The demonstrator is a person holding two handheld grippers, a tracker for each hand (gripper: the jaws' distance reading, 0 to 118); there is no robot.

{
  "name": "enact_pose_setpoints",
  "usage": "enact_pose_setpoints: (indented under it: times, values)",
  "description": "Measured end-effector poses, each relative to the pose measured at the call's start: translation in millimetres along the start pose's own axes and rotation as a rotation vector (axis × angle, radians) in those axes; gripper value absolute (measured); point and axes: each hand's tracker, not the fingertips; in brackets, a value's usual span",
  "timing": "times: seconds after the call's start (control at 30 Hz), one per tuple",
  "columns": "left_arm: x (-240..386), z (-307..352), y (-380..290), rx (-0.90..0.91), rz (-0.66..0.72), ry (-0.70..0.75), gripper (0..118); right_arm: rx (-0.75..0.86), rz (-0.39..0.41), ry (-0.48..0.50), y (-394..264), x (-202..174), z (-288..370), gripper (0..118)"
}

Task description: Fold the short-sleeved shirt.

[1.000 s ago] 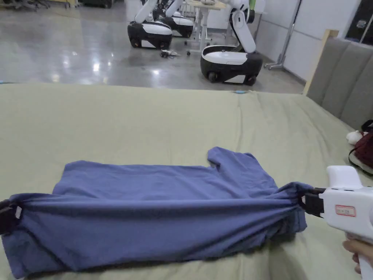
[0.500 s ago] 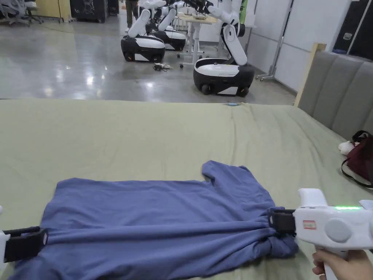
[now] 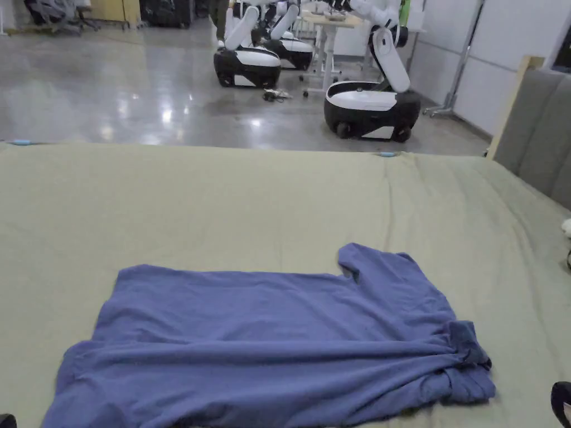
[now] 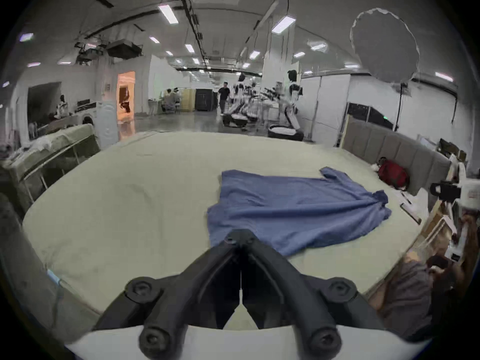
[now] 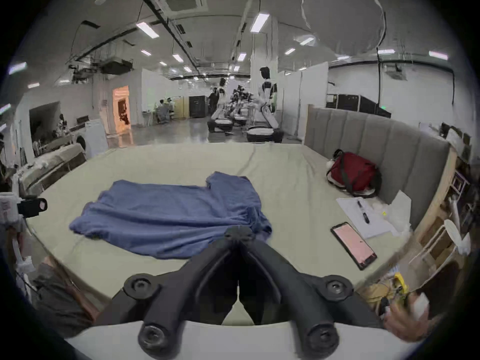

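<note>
Both grippers, left gripper [image 4: 241, 238] and right gripper [image 5: 238, 234], we see closed and empty, clear of the blue shirt [image 3: 279, 340] lying half-folded on the green bed [image 3: 223, 206], near hem cut off.

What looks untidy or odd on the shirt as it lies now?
The blue shirt lies folded lengthwise on the bed, but its right end is bunched and twisted into a lump, with creases running toward it, rather than flat.
</note>
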Motion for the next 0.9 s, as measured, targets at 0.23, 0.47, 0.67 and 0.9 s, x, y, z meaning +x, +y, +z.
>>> enact_pose_setpoints:
  times: [0.23,0.47,0.67,0.9]
  values:
    - [-1.9,-7.8,-11.5,-0.045,0.055,-0.015,0,-0.064,-0.018,0.044,-8.5,-6.4,-4.9,2]
    - [-16.5,-18.7,-6.4,-0.043,0.075,-0.031,0,-0.086,-0.028,0.044,-12.1,-2.8,-2.3,2]
    - [-20.3,-51.7,23.3,-0.059,0.081,-0.042,0,-0.101,-0.034,0.05,-8.3,0.0,-2.7,2]
    - [-7.9,-148.5,94.7,-0.113,0.018,-0.059,0,-0.112,-0.03,0.059,-6.6,-1.5,-6.0,2]
